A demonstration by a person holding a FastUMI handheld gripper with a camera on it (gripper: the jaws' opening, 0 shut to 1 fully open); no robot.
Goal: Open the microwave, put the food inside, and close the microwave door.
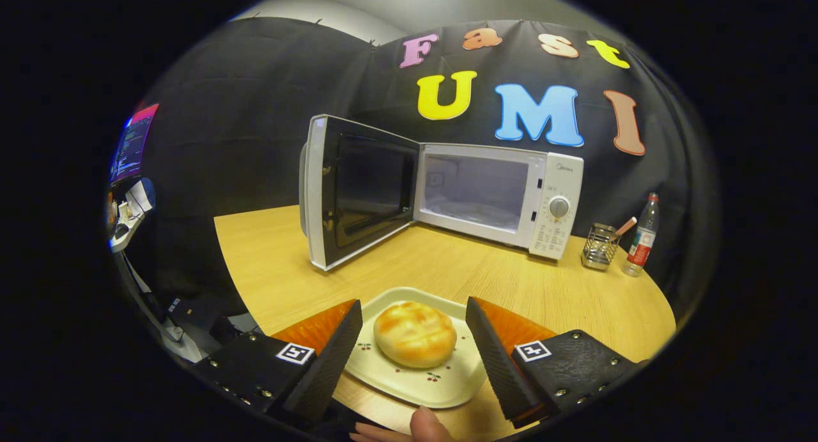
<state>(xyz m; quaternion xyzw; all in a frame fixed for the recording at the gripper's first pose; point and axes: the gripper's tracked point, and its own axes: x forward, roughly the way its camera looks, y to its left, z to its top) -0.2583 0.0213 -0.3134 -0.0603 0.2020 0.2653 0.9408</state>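
A white microwave (pixel 498 196) stands at the back of the wooden table (pixel 575 295), its door (pixel 358 190) swung wide open to the left and its cavity lit. A golden bun (pixel 415 334) lies on a cream square plate (pixel 441 384) with small cherry prints, near the table's front edge. My gripper (pixel 415 314) is open, its two orange and black fingers (pixel 332 349) standing on either side of the plate. The bun sits between them, touched by neither.
A wire mesh holder (pixel 599 245) with a stick in it and a plastic bottle (pixel 641 237) stand right of the microwave. A person's fingertip (pixel 425 426) shows at the table's front edge. A monitor (pixel 131 142) and cluttered desk lie off to the left.
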